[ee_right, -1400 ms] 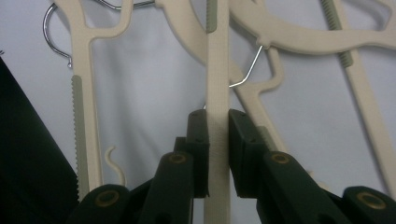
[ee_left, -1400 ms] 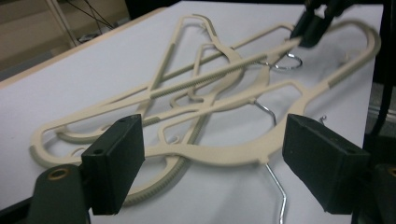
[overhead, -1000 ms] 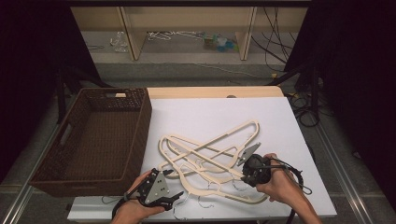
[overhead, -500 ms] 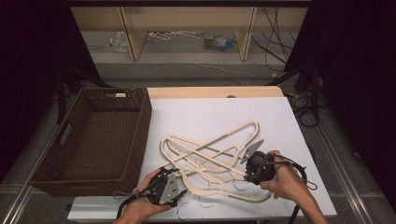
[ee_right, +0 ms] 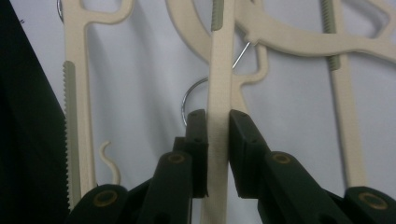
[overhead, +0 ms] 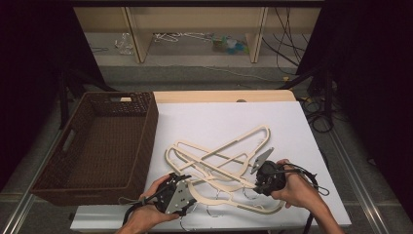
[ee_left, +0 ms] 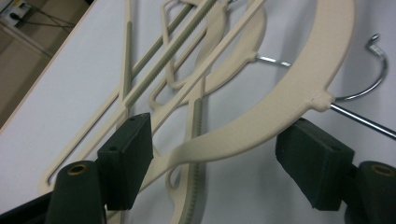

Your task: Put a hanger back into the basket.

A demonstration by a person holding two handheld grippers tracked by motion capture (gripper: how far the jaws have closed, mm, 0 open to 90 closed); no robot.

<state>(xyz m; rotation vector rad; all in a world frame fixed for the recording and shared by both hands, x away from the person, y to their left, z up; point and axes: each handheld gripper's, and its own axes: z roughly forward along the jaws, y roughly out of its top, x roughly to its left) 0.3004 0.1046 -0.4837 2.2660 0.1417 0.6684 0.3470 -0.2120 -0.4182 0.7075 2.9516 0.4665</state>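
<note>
Hangers [overhead: 219, 161] – a tangled cream pile near the front edge of the white worktop [overhead: 219, 117], right of the basket [overhead: 97, 146]. Right hand-held gripper [ee_right: 218, 123] clenched on one hanger's bar. Left hand-held gripper [ee_left: 212, 161] released – its jaws have eased inward a little, straddling a curved hanger arm, pads not pressing on it.

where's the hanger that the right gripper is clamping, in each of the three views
High view: the clamped hanger lies low and right of centre in the pile, at the right gripper.
Right gripper view: its cream bar runs up the middle, between the pads.
Left gripper view: cream hangers cross the picture; I cannot tell which one it is.
Shared landmark: the white tabletop.
</note>
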